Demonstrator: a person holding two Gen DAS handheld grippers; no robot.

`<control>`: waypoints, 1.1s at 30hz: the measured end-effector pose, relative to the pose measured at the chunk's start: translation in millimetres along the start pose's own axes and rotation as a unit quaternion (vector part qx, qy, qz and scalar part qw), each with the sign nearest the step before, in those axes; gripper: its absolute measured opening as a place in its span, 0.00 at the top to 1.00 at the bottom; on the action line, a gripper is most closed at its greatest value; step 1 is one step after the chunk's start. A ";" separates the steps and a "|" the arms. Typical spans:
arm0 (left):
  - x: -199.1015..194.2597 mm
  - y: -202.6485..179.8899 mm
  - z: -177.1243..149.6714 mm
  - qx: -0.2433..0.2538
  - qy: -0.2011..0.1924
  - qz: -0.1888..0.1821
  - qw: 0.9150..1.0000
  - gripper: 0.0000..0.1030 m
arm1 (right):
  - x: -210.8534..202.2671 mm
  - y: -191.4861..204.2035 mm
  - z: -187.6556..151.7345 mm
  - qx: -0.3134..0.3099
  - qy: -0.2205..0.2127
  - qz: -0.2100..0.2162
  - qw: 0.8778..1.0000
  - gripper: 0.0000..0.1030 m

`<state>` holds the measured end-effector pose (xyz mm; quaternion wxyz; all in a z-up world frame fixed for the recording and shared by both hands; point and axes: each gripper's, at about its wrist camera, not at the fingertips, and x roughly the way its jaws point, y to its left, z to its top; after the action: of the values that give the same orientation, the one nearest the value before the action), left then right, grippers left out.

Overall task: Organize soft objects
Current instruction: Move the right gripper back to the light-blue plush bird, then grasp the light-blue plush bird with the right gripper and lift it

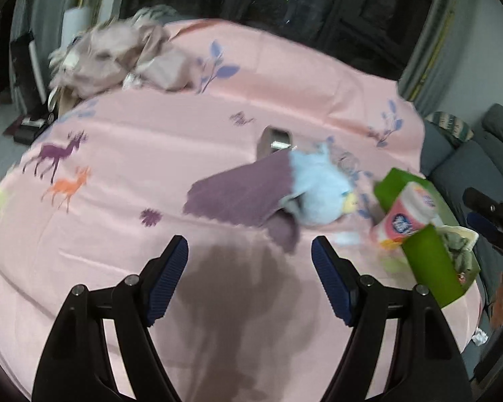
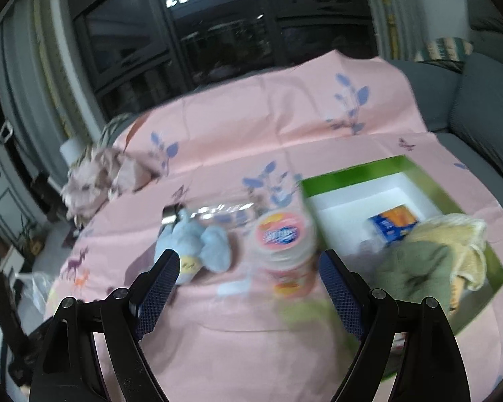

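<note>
A light blue plush toy (image 1: 322, 194) lies on the pink patterned cloth (image 1: 151, 127), partly on a purple cloth (image 1: 241, 197); it also shows in the right wrist view (image 2: 198, 244). A green box (image 2: 402, 174) with a white inside holds an olive cloth (image 2: 419, 268), a cream cloth (image 2: 459, 234) and a blue packet (image 2: 392, 224). A pink round tub (image 2: 285, 244) stands by the box's left side. My left gripper (image 1: 249, 258) is open and empty, just short of the purple cloth. My right gripper (image 2: 248, 268) is open and empty, with the tub just beyond its fingertips.
A crumpled pinkish-beige cloth (image 1: 117, 53) lies at the far left of the pink cloth. A clear bottle with a metal cap (image 2: 218, 212) lies behind the plush. A grey sofa (image 2: 479, 107) is on the right. Dark windows stand behind.
</note>
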<state>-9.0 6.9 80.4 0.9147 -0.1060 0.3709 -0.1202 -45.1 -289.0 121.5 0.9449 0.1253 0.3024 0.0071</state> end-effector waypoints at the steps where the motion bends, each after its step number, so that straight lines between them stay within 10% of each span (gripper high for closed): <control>1: 2.4 4.0 0.4 -0.008 -0.002 0.004 1.000 0.27 | 5.2 7.5 -2.8 -0.008 0.008 0.001 1.000 0.17; 26: 25.9 32.8 4.8 -0.057 0.054 0.030 0.996 0.27 | 172.5 82.6 5.1 0.004 0.182 -0.005 0.983 0.17; 33: 24.4 33.6 6.2 -0.055 0.055 0.029 0.997 0.27 | 164.3 81.5 -2.0 0.007 0.184 0.016 0.983 0.35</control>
<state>17.1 32.1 59.3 0.8888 -0.1384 0.4298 -0.0788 93.1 -194.9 45.9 0.8718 0.1336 0.4693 0.0430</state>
